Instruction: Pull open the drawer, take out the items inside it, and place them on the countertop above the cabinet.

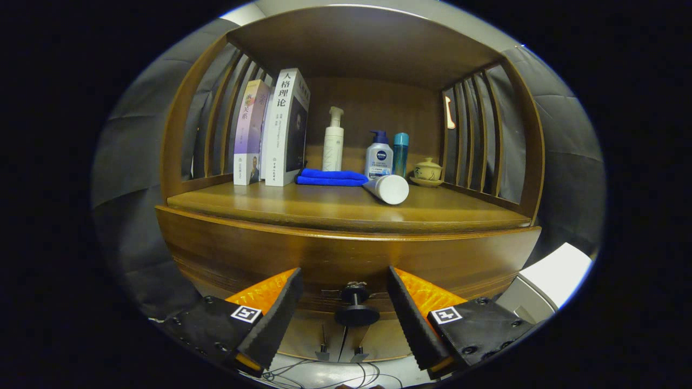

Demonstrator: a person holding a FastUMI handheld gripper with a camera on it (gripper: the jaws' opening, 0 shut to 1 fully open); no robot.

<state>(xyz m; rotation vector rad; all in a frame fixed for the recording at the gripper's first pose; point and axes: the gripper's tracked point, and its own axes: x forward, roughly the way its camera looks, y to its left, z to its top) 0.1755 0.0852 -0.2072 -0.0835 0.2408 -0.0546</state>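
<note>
Drawer knob [355, 309] between spread hand-held gripper [344, 285] fingers, untouched

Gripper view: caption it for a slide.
Open gripper straddles the knob of the shut drawer, jaws clear of it; countertop above.

The gripper [345, 294] is held level, pointing straight ahead. Its fingers [281, 313] are spread wide apart, pressing on nothing.

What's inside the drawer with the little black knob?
Can't tell yet. The drawer is closed, so its wooden front hides whatever is inside. The open gripper has its fingers on either side of the knob, not touching it.
</note>
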